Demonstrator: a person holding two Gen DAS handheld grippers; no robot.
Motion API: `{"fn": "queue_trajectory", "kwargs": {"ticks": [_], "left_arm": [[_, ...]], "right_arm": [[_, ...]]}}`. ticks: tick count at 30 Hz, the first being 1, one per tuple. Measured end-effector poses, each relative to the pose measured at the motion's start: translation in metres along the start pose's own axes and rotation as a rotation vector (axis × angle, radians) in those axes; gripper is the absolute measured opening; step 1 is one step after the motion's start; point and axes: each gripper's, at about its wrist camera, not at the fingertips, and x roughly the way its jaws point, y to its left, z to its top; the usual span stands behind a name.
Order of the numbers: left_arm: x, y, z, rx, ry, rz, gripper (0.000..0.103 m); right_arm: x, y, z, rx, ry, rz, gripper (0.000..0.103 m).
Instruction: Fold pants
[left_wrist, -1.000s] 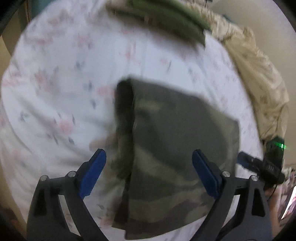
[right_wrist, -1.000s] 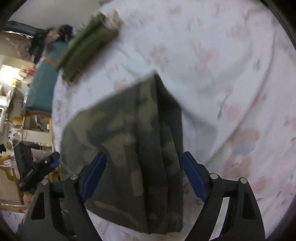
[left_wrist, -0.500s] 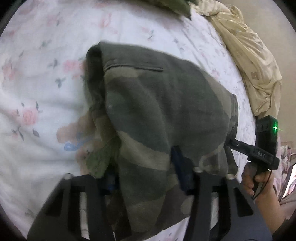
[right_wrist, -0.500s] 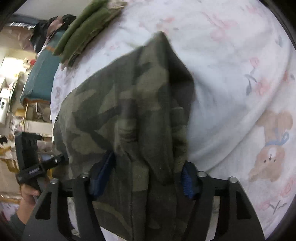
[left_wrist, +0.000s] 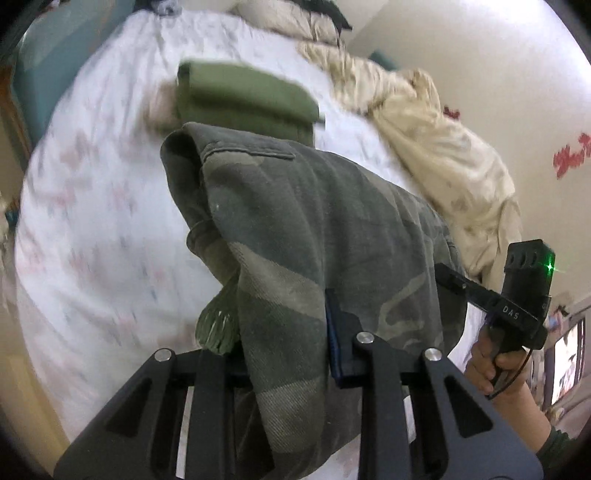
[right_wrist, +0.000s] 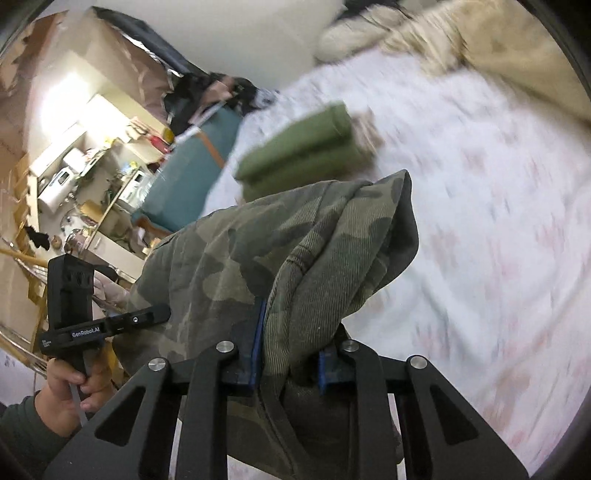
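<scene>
The folded camouflage pants (left_wrist: 314, 236) hang lifted above the bed, held at both sides. My left gripper (left_wrist: 284, 350) is shut on one edge of the pants; the cloth drapes over its fingers and hides the left one. My right gripper (right_wrist: 288, 354) is shut on the opposite edge of the pants (right_wrist: 280, 251), with cloth bunched between its blue pads. Each gripper shows in the other's view: the right one (left_wrist: 517, 306) and the left one (right_wrist: 85, 314), both hand-held.
The bed has a white floral sheet (left_wrist: 92, 221). A folded olive-green garment (left_wrist: 243, 99) lies farther back on it, also in the right wrist view (right_wrist: 306, 151). A crumpled cream blanket (left_wrist: 436, 122) lies along the far side. A teal piece of furniture (right_wrist: 184, 177) and cluttered shelves stand beyond the bed.
Both grippers went from open over the flat pants to shut on its edges. The pants have been lifted off the sheet and both views now tilt up toward the green garment.
</scene>
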Motion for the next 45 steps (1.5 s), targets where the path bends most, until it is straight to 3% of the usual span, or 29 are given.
{"fn": "queue_trajectory", "kwargs": {"ticks": [6, 11, 15, 18, 21, 23, 24, 25, 26, 28, 32, 36, 39, 42, 45], "left_arm": [[-0.002, 0.025, 0.119, -0.015, -0.063, 0.023, 0.022], [0.032, 0.065, 0.227, -0.064, -0.118, 0.051, 0.022], [0.081, 0.094, 0.288, -0.063, -0.108, 0.095, 0.022], [0.124, 0.125, 0.304, -0.095, -0.059, 0.126, 0.023], [0.157, 0.146, 0.294, -0.084, -0.047, 0.141, 0.029], [0.169, 0.163, 0.286, -0.093, -0.086, 0.138, 0.040], [0.169, 0.167, 0.284, -0.089, -0.115, 0.144, 0.052], [0.166, 0.172, 0.281, -0.093, -0.149, 0.158, 0.068], [0.165, 0.175, 0.277, -0.096, -0.163, 0.172, 0.075], [0.162, 0.181, 0.271, -0.107, -0.167, 0.173, 0.085], [0.139, 0.182, 0.256, -0.109, -0.196, 0.192, 0.085], [0.112, 0.176, 0.235, -0.057, -0.231, 0.328, 0.086], [0.086, 0.174, 0.208, -0.032, -0.235, 0.438, 0.086], [0.055, 0.159, 0.181, -0.022, -0.296, 0.467, 0.086], [0.026, 0.132, 0.151, -0.032, -0.340, 0.510, 0.086]], "right_arm": [[0.061, 0.008, 0.123, -0.091, 0.016, -0.031, 0.024], [0.134, -0.004, 0.227, -0.131, -0.008, -0.100, 0.024], [0.196, -0.023, 0.287, -0.150, 0.020, -0.179, 0.024], [0.234, -0.039, 0.302, -0.159, 0.057, -0.225, 0.024], [0.270, -0.058, 0.297, -0.176, 0.097, -0.265, 0.024], [0.287, -0.074, 0.290, -0.149, 0.118, -0.275, 0.027], [0.290, -0.076, 0.291, -0.140, 0.113, -0.271, 0.030], [0.290, -0.081, 0.290, -0.129, 0.102, -0.274, 0.040], [0.288, -0.085, 0.288, -0.125, 0.090, -0.294, 0.051], [0.285, -0.092, 0.287, -0.118, 0.095, -0.295, 0.056], [0.263, -0.100, 0.275, -0.141, 0.079, -0.345, 0.064], [0.232, -0.121, 0.260, -0.089, 0.066, -0.477, 0.064], [0.209, -0.123, 0.238, -0.051, 0.076, -0.443, 0.063], [0.172, -0.091, 0.212, -0.114, 0.008, -0.386, 0.064], [0.139, -0.058, 0.183, -0.147, -0.038, -0.363, 0.081]]}}
